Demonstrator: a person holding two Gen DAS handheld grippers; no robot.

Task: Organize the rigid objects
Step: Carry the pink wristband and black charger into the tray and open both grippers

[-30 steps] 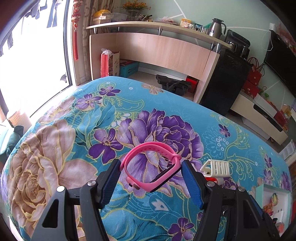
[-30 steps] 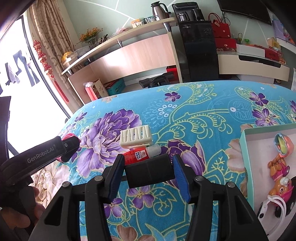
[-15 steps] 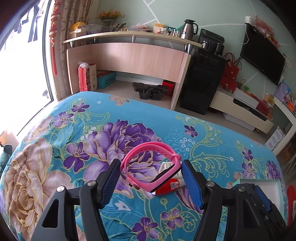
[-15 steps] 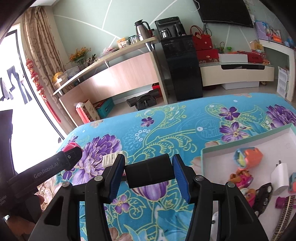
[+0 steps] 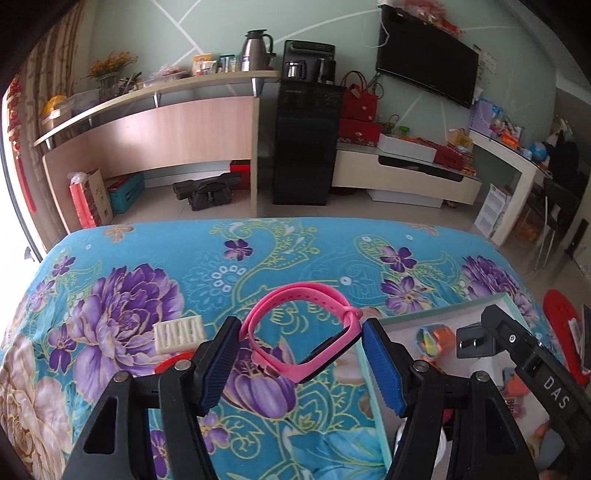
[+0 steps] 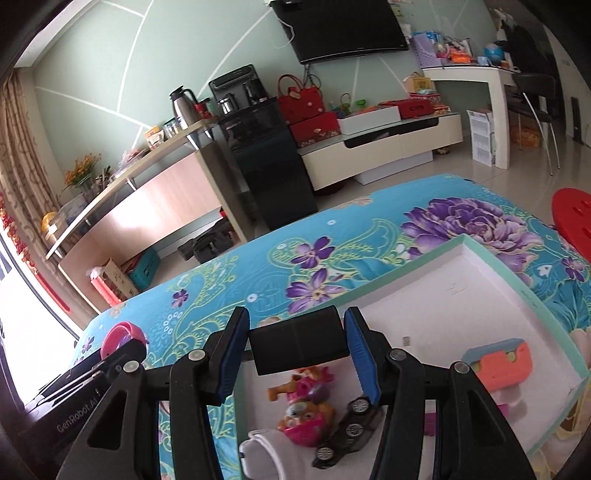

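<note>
Both grippers have swung right across the bed toward the tray (image 6: 495,266). The left gripper (image 5: 301,354) fingers grasp the pink band (image 5: 303,332), now beside the tray's left edge. The right gripper (image 6: 297,345) fingers clench the black block (image 6: 299,345), now over the tray's toys.

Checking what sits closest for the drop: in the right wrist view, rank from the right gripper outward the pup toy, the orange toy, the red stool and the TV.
1. Pup toy: in the box, just below the right gripper.
2. Orange toy: in the box, to the right.
3. Red stool: beyond the bed, far right.
4. TV: on the far wall.
</note>
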